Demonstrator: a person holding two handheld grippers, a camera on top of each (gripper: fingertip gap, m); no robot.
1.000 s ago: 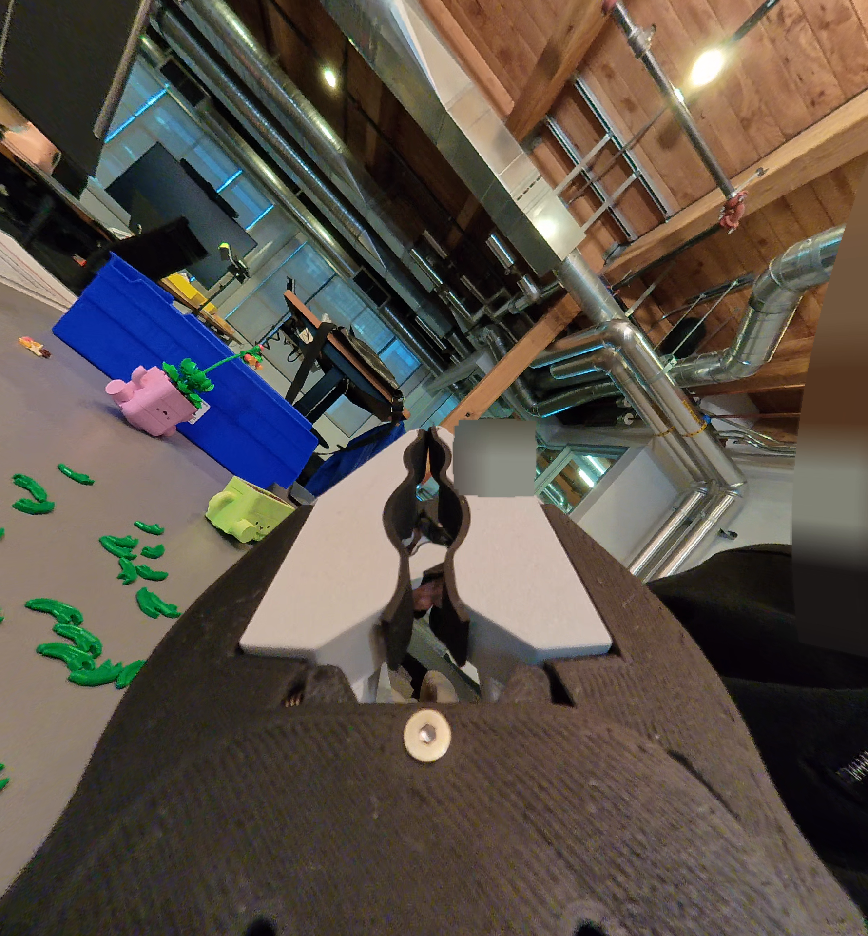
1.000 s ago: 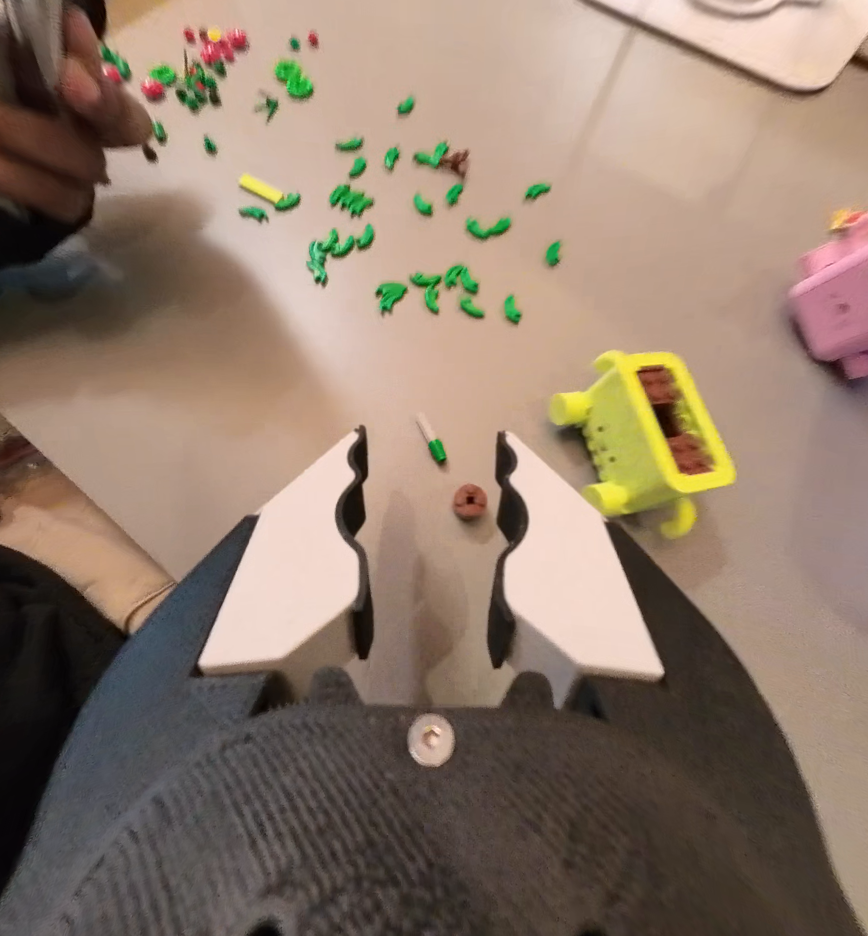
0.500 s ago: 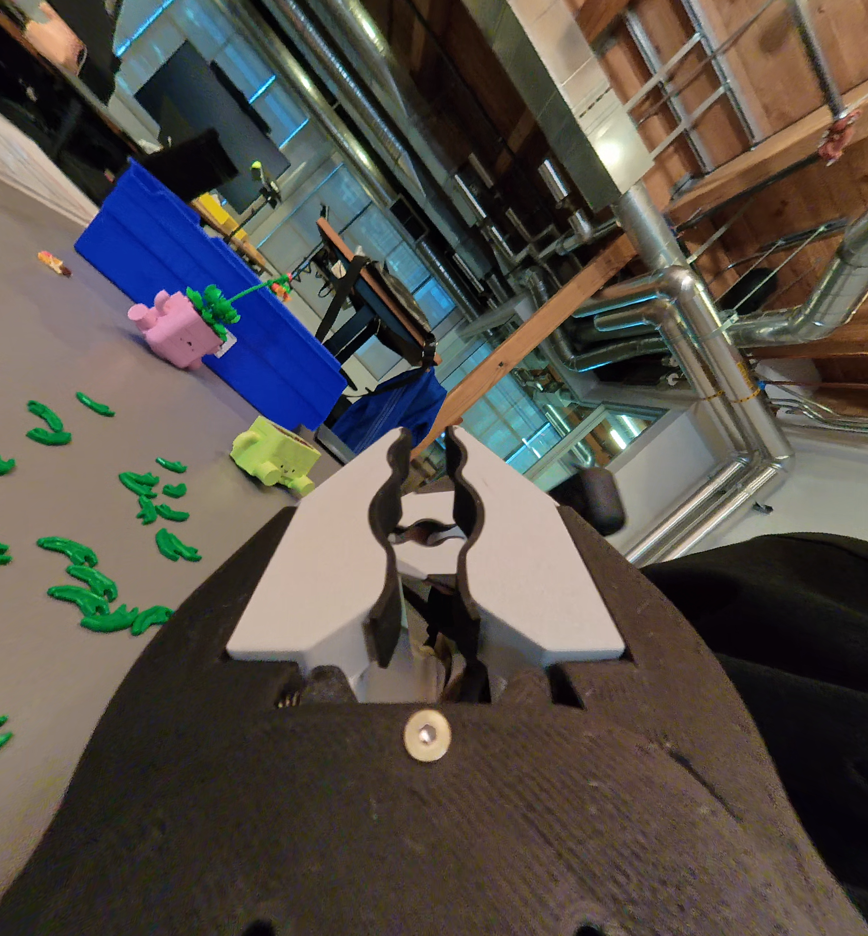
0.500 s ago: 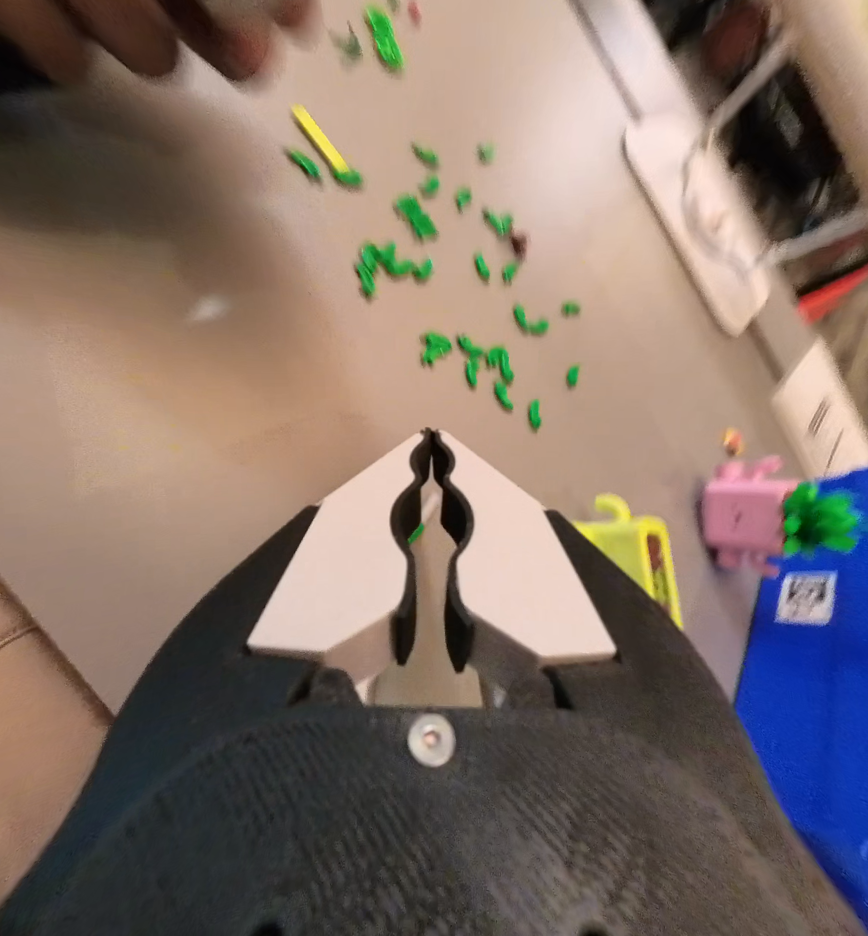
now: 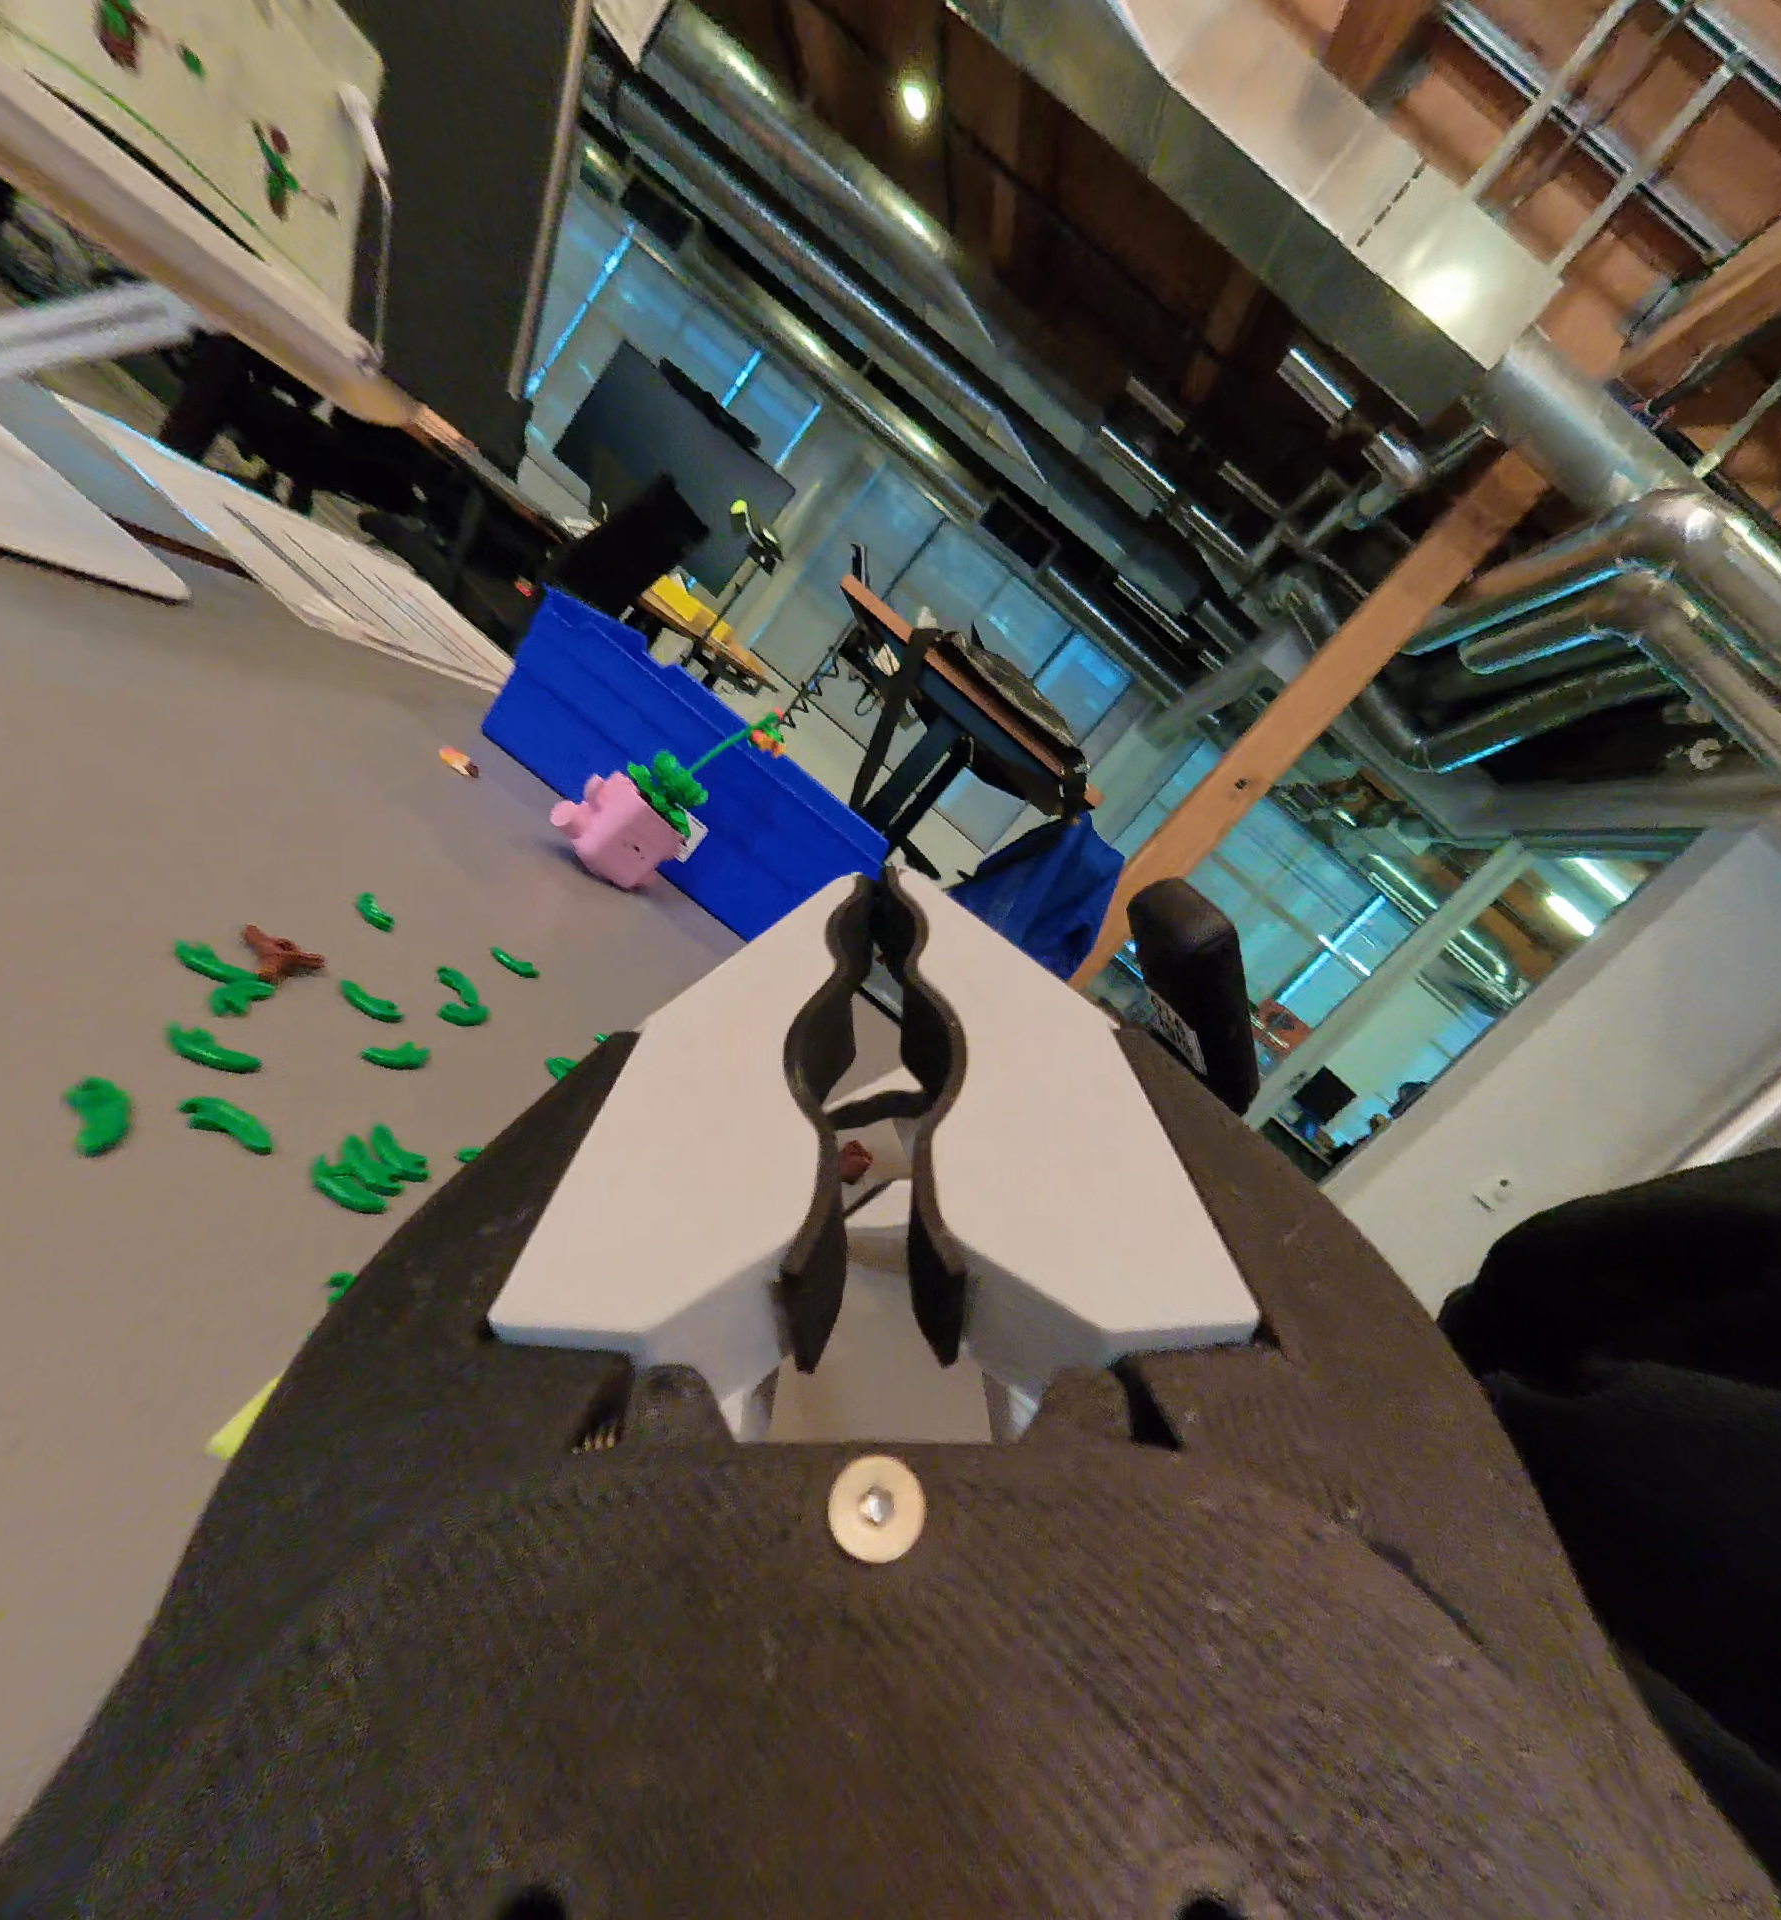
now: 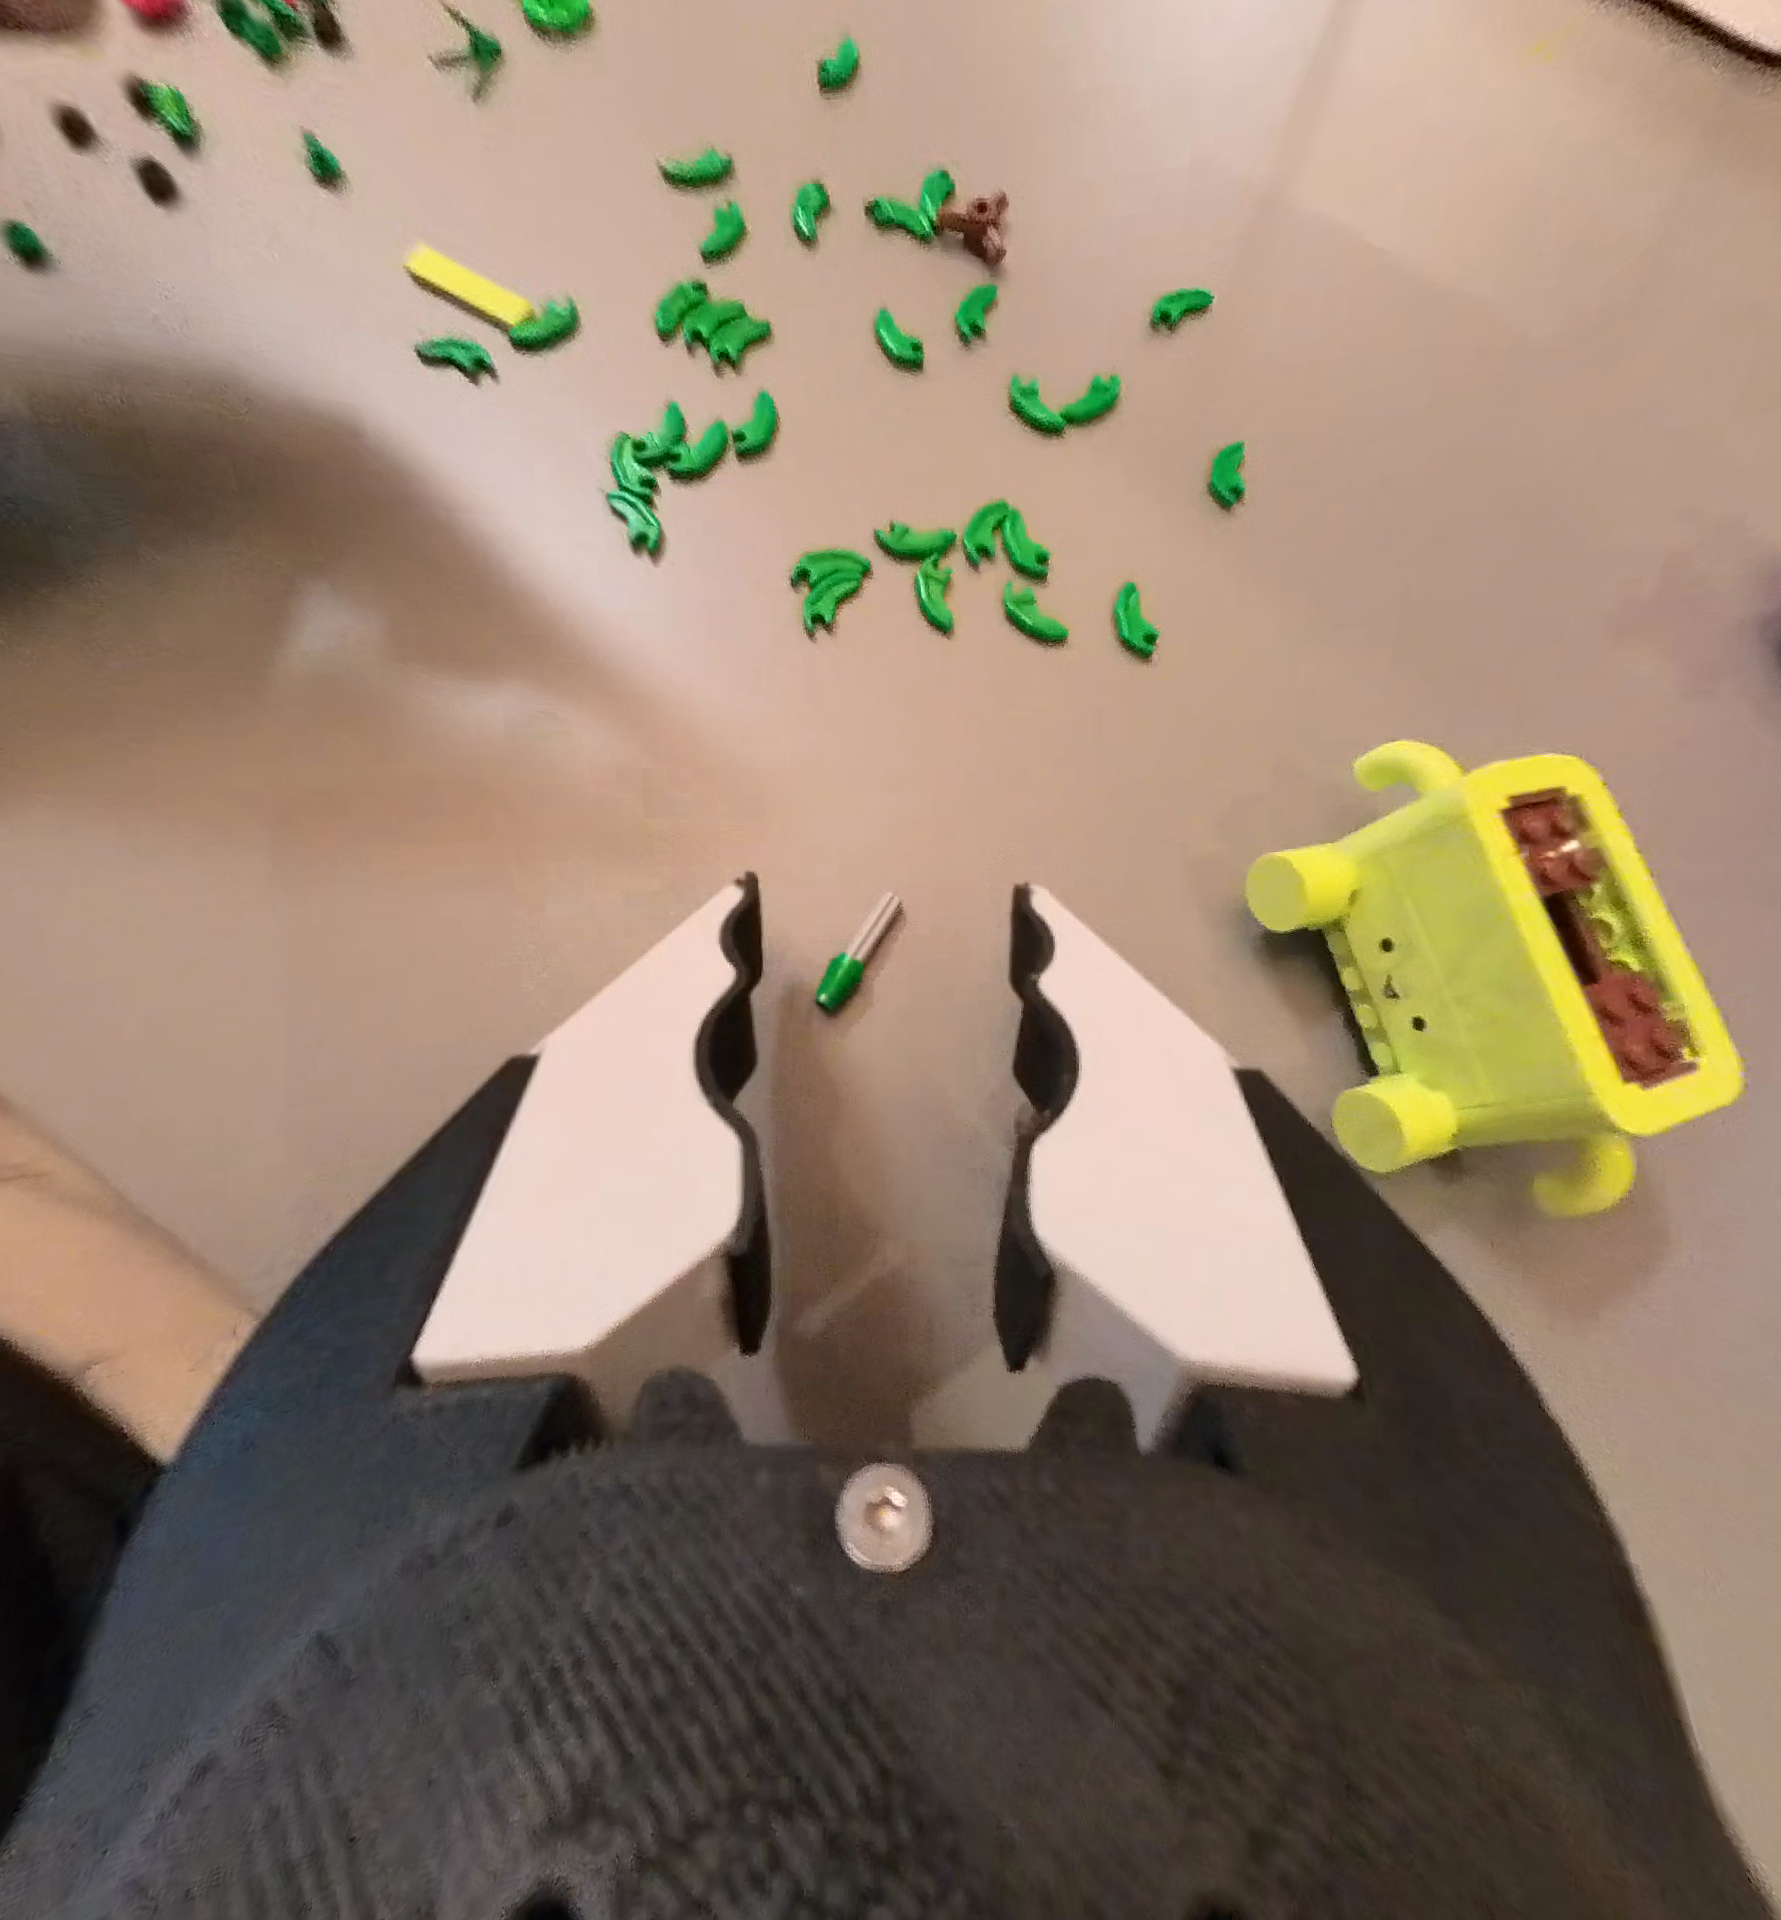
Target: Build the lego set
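Right gripper (image 6: 886, 914) gaping wide over a small green-tipped grey peg (image 6: 855, 953); left gripper (image 5: 884, 904) pinched closed, tips touching, apparently empty.

Bright, evenly lit from ceiling lamps (image 5: 912, 99); soft shadow across table (image 6: 242, 727); motion blur at upper left edges; strong wide-angle bending throughout.

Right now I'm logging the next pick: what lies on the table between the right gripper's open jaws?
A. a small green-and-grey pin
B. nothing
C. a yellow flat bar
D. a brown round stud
A: the green-and-grey pin lies on the table between the right gripper's spread jaws.
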